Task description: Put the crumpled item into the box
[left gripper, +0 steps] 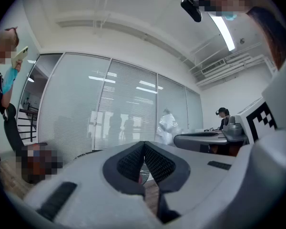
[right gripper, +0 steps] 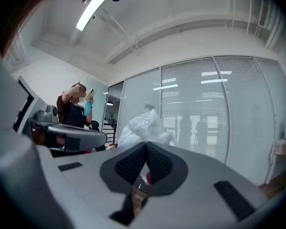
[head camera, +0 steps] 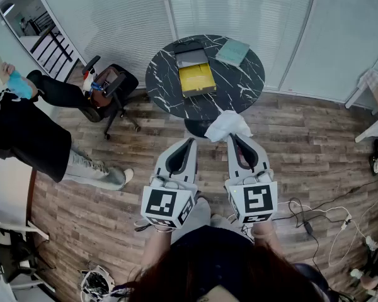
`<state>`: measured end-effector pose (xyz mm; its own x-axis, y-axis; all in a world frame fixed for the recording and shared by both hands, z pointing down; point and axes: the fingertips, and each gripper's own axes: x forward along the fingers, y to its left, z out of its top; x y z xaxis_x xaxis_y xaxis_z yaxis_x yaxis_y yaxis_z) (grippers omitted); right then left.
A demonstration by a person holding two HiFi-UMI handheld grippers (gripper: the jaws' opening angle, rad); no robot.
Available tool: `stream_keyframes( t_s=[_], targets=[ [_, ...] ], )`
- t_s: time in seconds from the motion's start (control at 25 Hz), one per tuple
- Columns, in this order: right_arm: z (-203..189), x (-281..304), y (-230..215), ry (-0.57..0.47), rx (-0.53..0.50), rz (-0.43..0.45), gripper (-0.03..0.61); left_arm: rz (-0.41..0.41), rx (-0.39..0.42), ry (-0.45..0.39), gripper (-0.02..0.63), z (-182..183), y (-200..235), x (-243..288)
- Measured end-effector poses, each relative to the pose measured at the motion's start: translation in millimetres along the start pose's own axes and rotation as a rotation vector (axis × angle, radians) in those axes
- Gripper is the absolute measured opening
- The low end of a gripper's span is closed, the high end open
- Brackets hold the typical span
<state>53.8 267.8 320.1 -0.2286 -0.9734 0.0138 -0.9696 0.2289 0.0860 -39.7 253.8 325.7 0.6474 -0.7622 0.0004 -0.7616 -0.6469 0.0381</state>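
A crumpled white plastic item point(head camera: 227, 124) sticks out from the tip of my right gripper point(head camera: 231, 135), which is shut on it. In the right gripper view the crumpled item point(right gripper: 144, 124) bunches just above the closed jaws point(right gripper: 146, 145). My left gripper point(head camera: 191, 141) is held beside it, shut with nothing in it; its pads point(left gripper: 133, 162) meet in the left gripper view, where the crumpled item point(left gripper: 167, 126) shows to the right. The open box point(head camera: 197, 79), yellow inside with a grey lid, lies on the round black marble table point(head camera: 164, 83) beyond both grippers.
A pale green book point(head camera: 232, 51) lies on the table's right side. An office chair point(head camera: 107, 90) stands left of the table, and a person point(head camera: 25, 131) holding a phone stands at far left. Cables point(head camera: 321, 222) trail over the wooden floor at right.
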Motion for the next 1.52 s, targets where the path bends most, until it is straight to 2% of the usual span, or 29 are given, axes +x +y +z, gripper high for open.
stream_keyframes(
  t_s=[0.36, 0.56, 0.76, 1.0, 1.52],
  targets=[
    [0, 40, 1, -0.005, 0.039, -0.023, 0.025, 0.001, -0.004, 0.003, 0.028, -2, 42, 24],
    [1, 62, 6, -0.013, 0.028, -0.023, 0.025, -0.018, 0.001, -0.003, 0.028, -3, 58, 36],
    [-2, 84, 6, 0.001, 0.076, -0.023, 0.025, -0.021, -0.002, -0.008, 0.028, -5, 79, 49],
    [3, 108, 11, 0.007, 0.089, -0.024, 0.025, -0.033, -0.014, -0.013, 0.028, -4, 102, 58],
    [-1, 142, 7, 0.022, 0.094, -0.033, 0.025, -0.049, -0.034, 0.006, 0.028, -11, 126, 84]
  ],
)
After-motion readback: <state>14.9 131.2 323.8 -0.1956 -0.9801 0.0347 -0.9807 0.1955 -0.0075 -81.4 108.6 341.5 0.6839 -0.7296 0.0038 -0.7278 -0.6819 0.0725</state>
